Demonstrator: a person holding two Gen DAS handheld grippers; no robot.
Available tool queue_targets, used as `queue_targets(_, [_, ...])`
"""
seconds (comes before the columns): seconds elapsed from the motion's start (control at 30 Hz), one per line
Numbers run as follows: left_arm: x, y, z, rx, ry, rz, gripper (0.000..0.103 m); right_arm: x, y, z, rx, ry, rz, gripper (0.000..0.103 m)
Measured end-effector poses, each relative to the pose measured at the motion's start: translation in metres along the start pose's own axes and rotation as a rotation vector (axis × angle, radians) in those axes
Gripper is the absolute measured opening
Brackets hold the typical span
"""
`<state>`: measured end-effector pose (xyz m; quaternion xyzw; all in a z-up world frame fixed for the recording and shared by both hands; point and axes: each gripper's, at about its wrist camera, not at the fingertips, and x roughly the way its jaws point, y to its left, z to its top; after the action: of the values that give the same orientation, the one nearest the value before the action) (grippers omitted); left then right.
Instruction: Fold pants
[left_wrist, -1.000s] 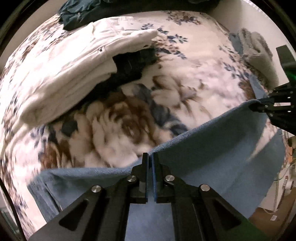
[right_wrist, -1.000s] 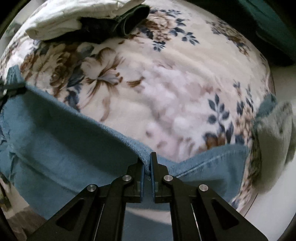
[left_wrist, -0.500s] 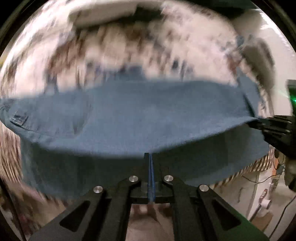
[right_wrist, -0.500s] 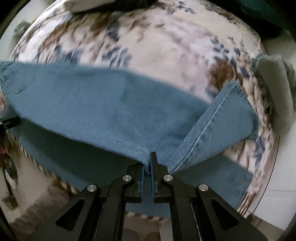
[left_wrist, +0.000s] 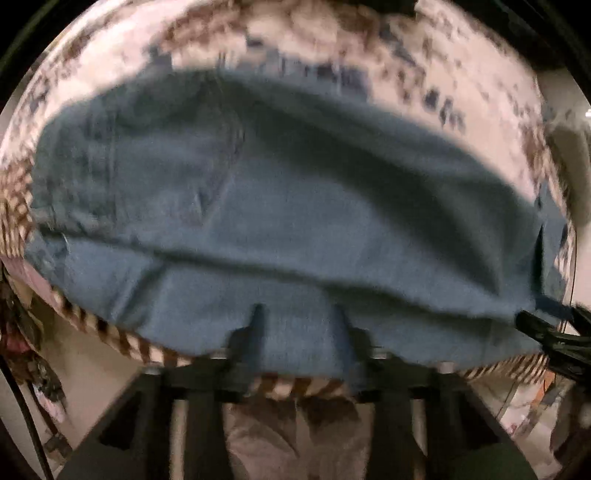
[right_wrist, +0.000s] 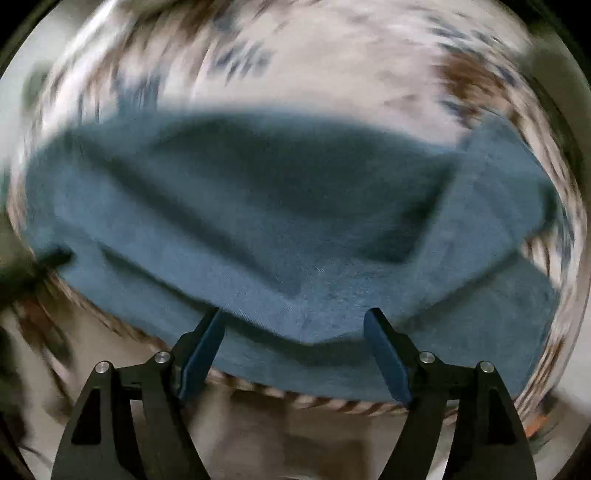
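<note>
The left hand-held gripper is pointing down over the near edge of the pants, and its jaws are opening; the denim is lying between and just beyond the fingers, no longer pinched as far as the blur lets me tell. The right hand-held gripper is doing the same further along that edge: its jaws are opening wide, with the folded edge of the pants sitting between the blue pads but not being pressed by them.

From both grippers the pants are lying straight ahead, their long axis running crosswise, from one gripper to the other. Each hand is nearest to its own end of the near edge.

The pants are blue denim, doubled over on the floral bedspread at the bed's near edge, with the upper layer's edge resting just short of the lower layer's. One leg end is sticking out at an angle beyond the right gripper. My judgement is that this fold is laid and another, crosswise, remains.
</note>
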<state>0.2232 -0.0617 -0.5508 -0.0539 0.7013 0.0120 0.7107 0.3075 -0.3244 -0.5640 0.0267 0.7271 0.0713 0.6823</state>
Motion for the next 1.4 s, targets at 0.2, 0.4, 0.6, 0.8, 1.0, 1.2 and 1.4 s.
queue_targets(0.2, [-0.005,-0.026,0.042,0.061,-0.116,0.120,0.091,-0.022,-0.096,0.044,0.398,-0.104,-0.148,0.081])
queue_targets(0.4, [0.007,-0.050,0.061,0.114,-0.110,0.142,0.091,0.041,-0.129,0.082,0.444,-0.008,-0.257,0.024])
queue_targets(0.6, [0.011,-0.065,0.050,0.154,-0.084,0.120,0.091,-0.009,-0.174,-0.030,0.781,-0.149,-0.185,0.011])
queue_targets(0.8, [0.017,-0.072,0.039,0.155,-0.052,0.111,0.091,0.029,-0.226,-0.156,1.096,-0.029,0.063,0.009])
queue_targets(1.0, [0.012,-0.069,0.025,0.153,-0.052,0.109,0.091,0.025,-0.214,-0.201,1.120,-0.101,0.173,0.041])
queue_targets(1.2, [-0.004,-0.011,0.003,0.037,-0.041,0.108,0.091,0.014,-0.123,-0.160,0.908,-0.102,0.282,0.051])
queue_targets(1.4, [-0.024,0.100,0.000,-0.174,-0.065,0.116,0.091,0.055,0.010,-0.120,0.840,0.005,0.508,0.051])
